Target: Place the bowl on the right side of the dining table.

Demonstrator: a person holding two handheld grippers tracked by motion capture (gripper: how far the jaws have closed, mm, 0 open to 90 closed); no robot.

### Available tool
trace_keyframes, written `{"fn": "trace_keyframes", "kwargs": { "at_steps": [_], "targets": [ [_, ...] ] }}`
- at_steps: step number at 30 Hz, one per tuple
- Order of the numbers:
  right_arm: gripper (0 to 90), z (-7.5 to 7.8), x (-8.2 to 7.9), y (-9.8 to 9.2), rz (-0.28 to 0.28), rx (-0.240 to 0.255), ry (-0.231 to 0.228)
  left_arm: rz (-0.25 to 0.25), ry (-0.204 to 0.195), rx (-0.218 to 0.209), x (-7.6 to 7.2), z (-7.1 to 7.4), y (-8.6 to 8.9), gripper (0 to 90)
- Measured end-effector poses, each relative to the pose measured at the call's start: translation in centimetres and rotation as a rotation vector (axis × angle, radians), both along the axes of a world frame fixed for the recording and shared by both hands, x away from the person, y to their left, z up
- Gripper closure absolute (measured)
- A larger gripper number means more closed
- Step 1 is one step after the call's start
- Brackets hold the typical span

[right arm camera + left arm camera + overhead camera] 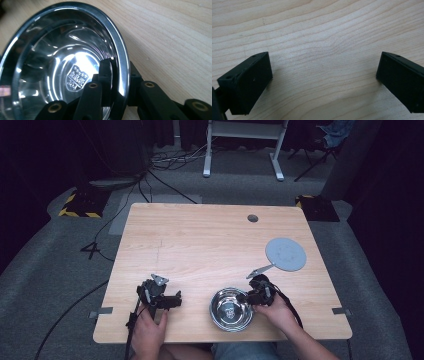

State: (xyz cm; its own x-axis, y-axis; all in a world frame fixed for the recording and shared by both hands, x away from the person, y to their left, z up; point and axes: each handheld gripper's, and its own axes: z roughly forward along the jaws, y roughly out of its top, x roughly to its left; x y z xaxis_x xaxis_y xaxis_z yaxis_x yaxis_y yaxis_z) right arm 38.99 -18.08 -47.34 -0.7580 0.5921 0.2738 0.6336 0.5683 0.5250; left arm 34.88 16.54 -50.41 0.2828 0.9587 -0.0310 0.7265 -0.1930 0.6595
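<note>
A shiny steel bowl [231, 310] stands near the table's front edge, right of centre. My right gripper [246, 297] reaches it from the right and is shut on its rim. In the right gripper view one jaw sits inside the bowl [62, 62] and the other outside, with the right gripper [120, 71] pinching the rim between them. A small crest mark shows on the bowl's bottom. My left gripper [176, 301] rests on the wood at the front left, open. The left gripper [324, 75] has bare wood between its wide-apart jaws.
A grey round disc [285, 254] with a thin handle lies on the wooden table [200, 240] behind and to the right of the bowl. A cable hole [252, 218] sits near the far edge. Cables, a desk frame and dark gear stand on the floor beyond.
</note>
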Motion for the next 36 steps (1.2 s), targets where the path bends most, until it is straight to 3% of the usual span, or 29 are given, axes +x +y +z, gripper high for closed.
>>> {"fn": "trace_keyframes", "kwargs": {
  "at_steps": [1,2,6,10,11,16,36],
  "targets": [
    [80.6,0.0,0.0,0.0,0.000,0.000,0.000,0.000,0.000,0.000,0.0,0.0,0.0,0.4],
    [86.4,0.3,0.0,0.0,0.011,0.018,-0.002,0.000,0.000,0.001,0.0,0.0,0.0,0.4],
    [86.3,0.9,-0.3,0.3,0.025,-0.005,-0.049,0.000,0.000,0.001,0.0,0.0,0.0,0.5],
    [85.7,1.5,-0.7,0.7,0.020,-0.013,-0.043,0.000,-0.001,0.001,0.0,0.0,0.0,0.4],
    [85.4,1.8,-0.7,0.8,0.032,-0.017,-0.065,0.000,0.000,0.000,0.0,0.0,0.0,0.5],
    [85.4,2.4,-0.7,0.8,0.032,-0.016,-0.078,0.000,0.000,0.000,0.0,0.0,0.0,0.4],
    [85.4,6.1,1.2,-1.6,-0.069,0.018,-0.120,0.000,0.000,0.001,0.0,0.0,0.0,0.5]
  ]
}}
